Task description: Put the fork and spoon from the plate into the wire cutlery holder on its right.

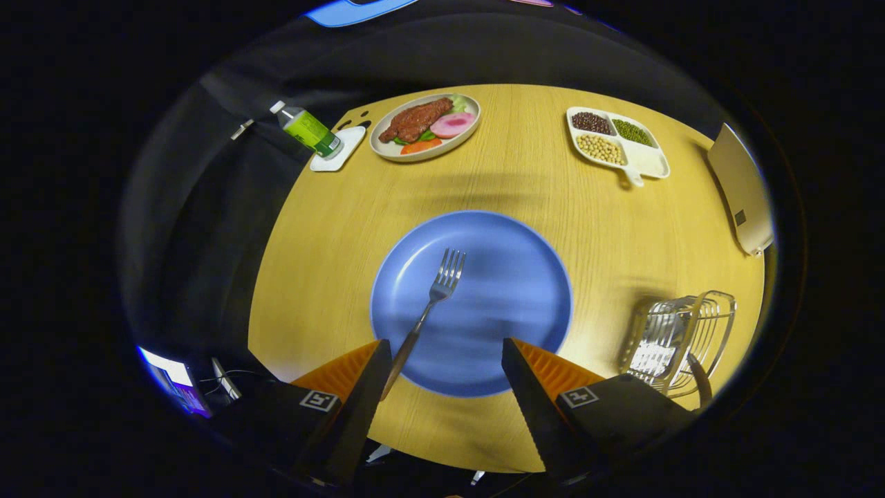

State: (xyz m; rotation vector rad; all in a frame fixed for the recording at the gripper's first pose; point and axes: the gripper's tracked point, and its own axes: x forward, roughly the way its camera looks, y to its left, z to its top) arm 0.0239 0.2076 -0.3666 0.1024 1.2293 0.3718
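Fork (430, 308) lies on the blue plate (511, 290), tines pointing away from the gripper (442, 373), its handle running back over the plate's near rim and ending right beside the left finger (359, 408). The fingers stand wide apart with nothing between them but the near part of the plate and bare table (332, 228); neither one presses on the fork.

Far beyond the left finger, a green-labelled bottle (308, 130) rests tilted on a small white coaster (340, 149) near the table's far edge. Just beside that, a pale oval dish (423, 128) carries a piece of brown meat, a pink slice and bits of green and orange.

Beyond the right finger (532, 408), far across the table, a white divided tray (619, 144) holds dark beans, green beans and pale beans in separate compartments, with one compartment left bare. Farther out on that side a flat tan object (743, 190) lies at the table's edge.

Just beyond the right finger stands the wire cutlery holder (681, 342), to the right of the plate and apart from it, with a spoon-like piece (653, 356) showing inside it.
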